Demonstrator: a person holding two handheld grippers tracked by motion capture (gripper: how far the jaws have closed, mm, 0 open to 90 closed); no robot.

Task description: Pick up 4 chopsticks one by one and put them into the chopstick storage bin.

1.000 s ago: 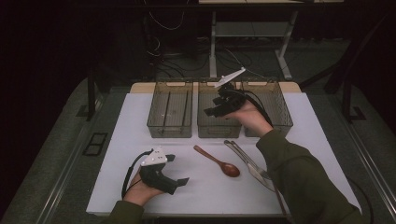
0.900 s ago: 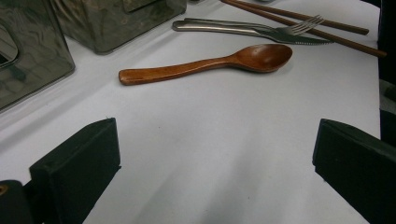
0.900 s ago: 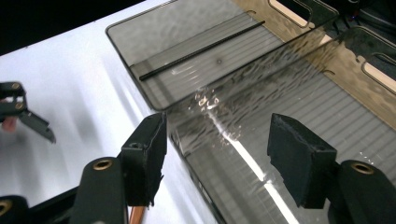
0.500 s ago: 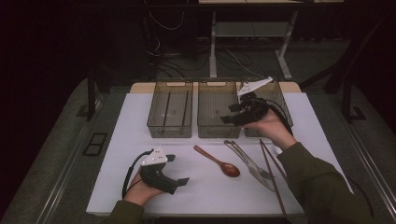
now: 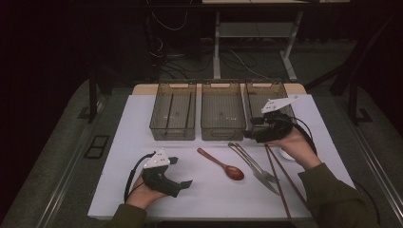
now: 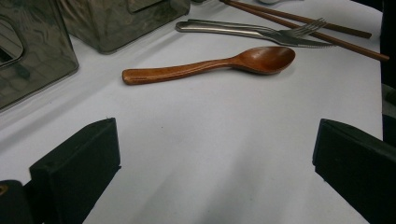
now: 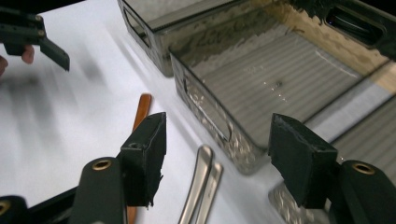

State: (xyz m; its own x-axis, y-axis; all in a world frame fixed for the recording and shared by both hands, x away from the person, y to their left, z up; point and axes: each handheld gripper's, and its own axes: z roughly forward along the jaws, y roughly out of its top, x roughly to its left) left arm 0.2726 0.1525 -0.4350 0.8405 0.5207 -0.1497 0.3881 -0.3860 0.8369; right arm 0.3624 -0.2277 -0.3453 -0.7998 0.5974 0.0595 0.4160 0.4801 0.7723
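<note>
The high view is looking down from six o'clock over the bench [image 5: 142, 123]. Both tool cameras are sitting close above it, sharing the wooden spoon [image 6: 210, 65] and trays [image 7: 261, 84].

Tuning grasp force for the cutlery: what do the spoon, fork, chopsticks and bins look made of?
Spoon: looks like wood, reddish-brown, smooth with a soft sheen.
Fork: looks like metal, likely steel; silver-grey with bright reflections.
Chopsticks: probably wood or bamboo, dark brown, matte; hard to tell which.
Bins: seemingly smoky translucent plastic, glossy; the ribbed floor shows through the walls.
</note>
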